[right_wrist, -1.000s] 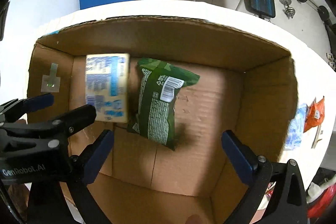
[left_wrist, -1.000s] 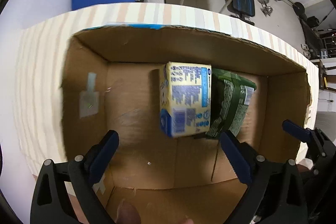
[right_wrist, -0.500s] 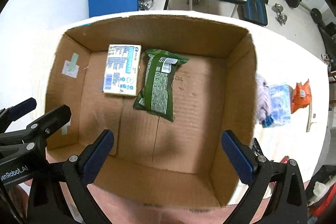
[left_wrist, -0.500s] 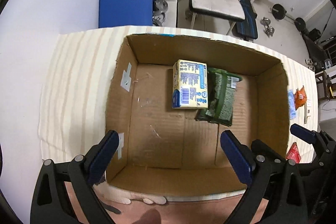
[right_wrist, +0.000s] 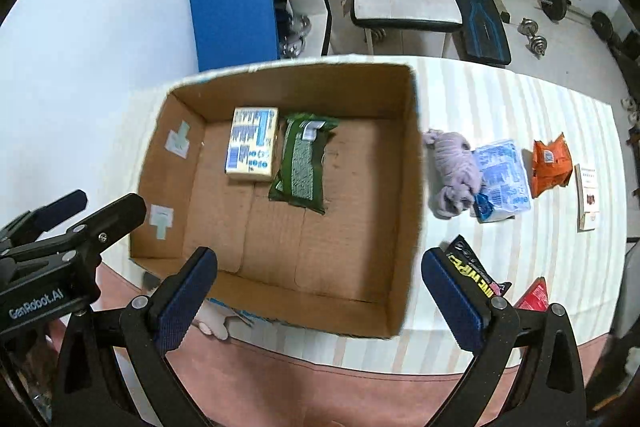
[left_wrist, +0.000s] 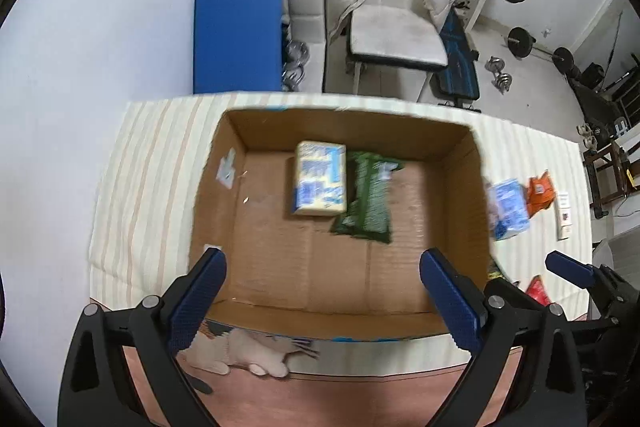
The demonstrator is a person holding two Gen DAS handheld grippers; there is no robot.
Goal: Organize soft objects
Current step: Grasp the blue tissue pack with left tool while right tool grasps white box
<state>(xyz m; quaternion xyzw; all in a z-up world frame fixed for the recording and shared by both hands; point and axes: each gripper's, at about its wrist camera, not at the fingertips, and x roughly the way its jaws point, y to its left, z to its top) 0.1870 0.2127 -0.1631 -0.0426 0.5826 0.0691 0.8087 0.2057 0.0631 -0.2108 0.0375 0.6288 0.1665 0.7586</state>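
Hovering wide open and empty above the cardboard box, both grippers are poised, and the limp lilac cloth could be snagged or dropped if pinched loosely.

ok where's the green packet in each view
Left wrist: green packet lies just right of centre on the cardboard box floor.
Right wrist: green packet sits left of centre, upper half.
Shared landmark: the yellow and blue pack touching its left side.
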